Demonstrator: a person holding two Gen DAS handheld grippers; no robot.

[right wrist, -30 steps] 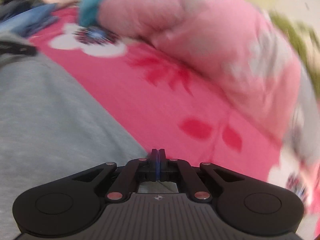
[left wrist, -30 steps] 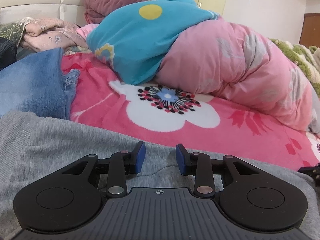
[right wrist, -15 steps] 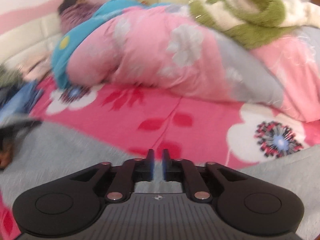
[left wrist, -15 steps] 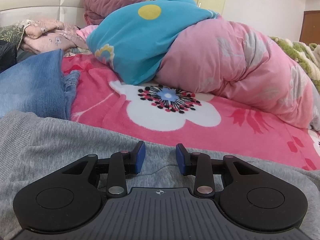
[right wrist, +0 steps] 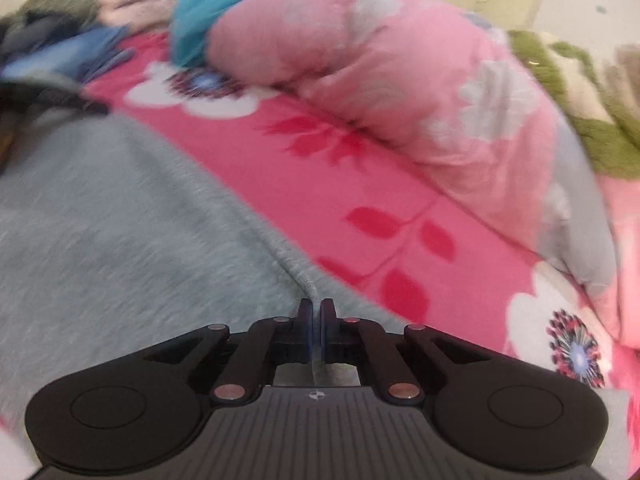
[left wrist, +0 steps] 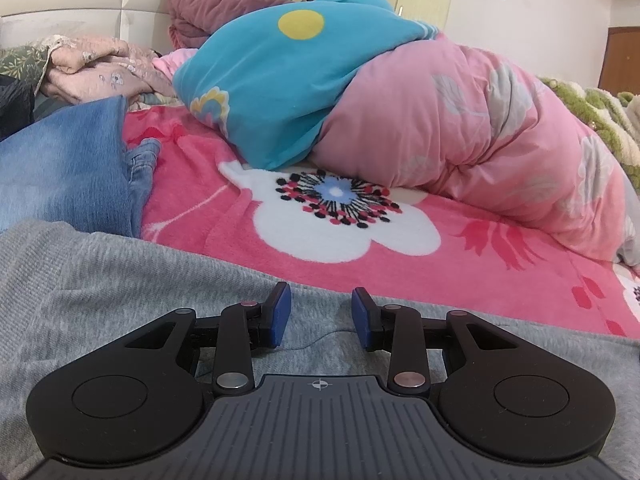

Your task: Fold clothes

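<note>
Clearly, from my left wrist camera, the grey garment (left wrist: pixel 120 292) lay directly under and ahead of the left gripper (left wrist: pixel 322 316), spreading wide to both sides on the pink blanket (left wrist: pixel 460 280), its far edge running across the view just beyond the fingertips. My fingers there stood partly apart, with bare grey cloth showing in the gap and nothing pinched; whether the tips pressed on the fabric I could not tell. Jeans (left wrist: pixel 68 172) lay off to the left, past the garment.

From my right wrist camera, blurred, the garment filled the left half and its edge ran diagonally down into the right gripper (right wrist: pixel 317 316). Those jaws had just been closing, and I saw them clenched on a thin ridge of that grey edge. I judged the right hand the one placed to carry the edge over, the left only resting above the cloth.
</note>
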